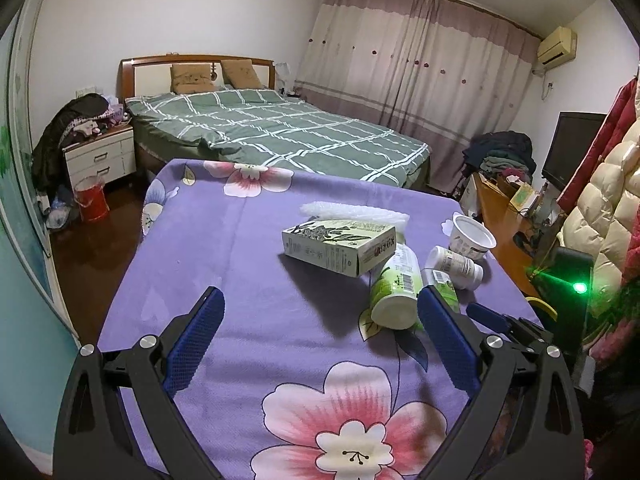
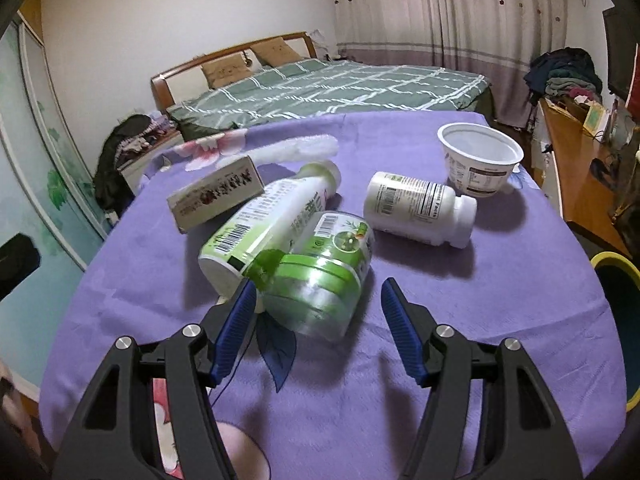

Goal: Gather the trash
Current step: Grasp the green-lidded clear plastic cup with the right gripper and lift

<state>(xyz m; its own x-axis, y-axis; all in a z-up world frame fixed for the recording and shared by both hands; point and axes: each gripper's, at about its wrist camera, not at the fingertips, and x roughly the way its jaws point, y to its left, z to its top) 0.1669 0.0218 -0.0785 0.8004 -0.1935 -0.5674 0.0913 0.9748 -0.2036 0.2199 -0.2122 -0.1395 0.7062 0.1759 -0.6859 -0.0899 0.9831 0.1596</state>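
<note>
On the purple flowered cloth (image 2: 440, 320) lie a clear green-lidded jar (image 2: 320, 284), bottles, a box and a cup; the right gripper (image 2: 318, 292) gapes around the jar's end, the left gripper (image 1: 320, 312) spread wide, empty

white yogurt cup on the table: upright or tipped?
Upright. The yogurt cup stands on its base, its open mouth faces up, and its inside looks empty.

the left gripper (image 1: 320, 332) hovers, jaws wide apart and empty, over a purple floral cloth (image 1: 224, 248); a carton (image 1: 338, 246) leans on a green bottle (image 1: 396, 288).
</note>
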